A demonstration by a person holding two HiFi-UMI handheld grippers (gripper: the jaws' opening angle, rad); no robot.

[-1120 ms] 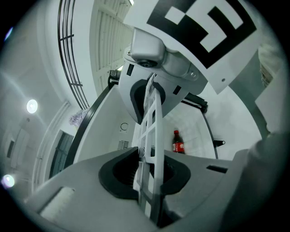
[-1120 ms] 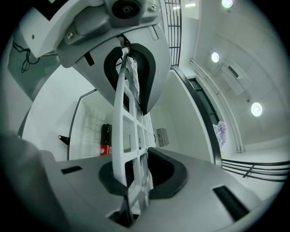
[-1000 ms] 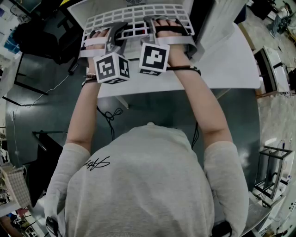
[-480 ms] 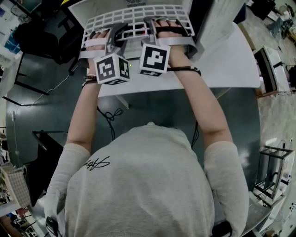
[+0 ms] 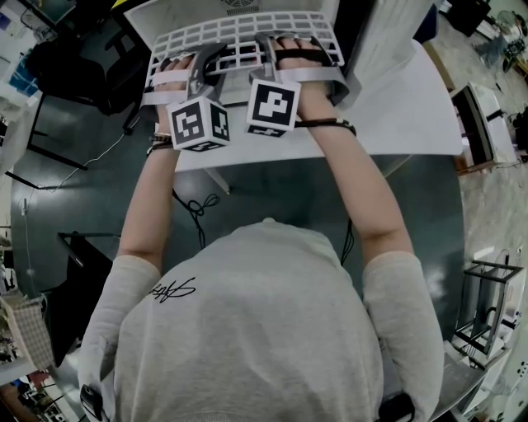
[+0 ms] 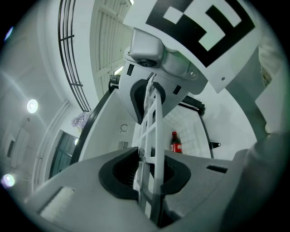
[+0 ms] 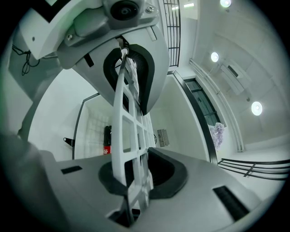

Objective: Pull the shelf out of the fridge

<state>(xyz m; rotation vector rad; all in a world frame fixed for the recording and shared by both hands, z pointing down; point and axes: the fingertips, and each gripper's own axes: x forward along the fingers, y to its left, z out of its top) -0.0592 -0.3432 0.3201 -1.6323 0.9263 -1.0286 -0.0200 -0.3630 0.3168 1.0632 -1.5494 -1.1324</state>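
White plastic grid, the shelf (image 5: 239, 37) sits at 12 o'clock in the head view. Its front edge is toward the person and its far part reaches into the open fridge (image 5: 177, 10). The fridge stands on a pale table (image 5: 412, 115).

The left claw (image 5: 206, 59) grasps the shelf's front edge at about 11 o'clock of the frame, and the right claw (image 5: 268, 51) grasps the same edge just beside it, at 12 o'clock. The two marker cubes lie close together below them. From each claw the rest of the shelf runs away toward 12 o'clock.

In the left gripper view the shelf stands edge-on, running from 6 to 12 o'clock. The left claw (image 6: 147, 170) is clenched on it, a dark pad pressing either face. The right claw (image 6: 147, 97) shows at 12 o'clock, gripping the same grid further along. A bottle with a red label (image 6: 176, 142) stands inside the fridge at about 2 o'clock from the left claw's pads.

The right gripper view mirrors this. The right claw (image 7: 136, 174) is closed on the grid, pads against both faces. The left claw (image 7: 131, 72) holds the same grid at 12 o'clock, and the bottle (image 7: 107, 140) shows at about 10 o'clock from the pads.
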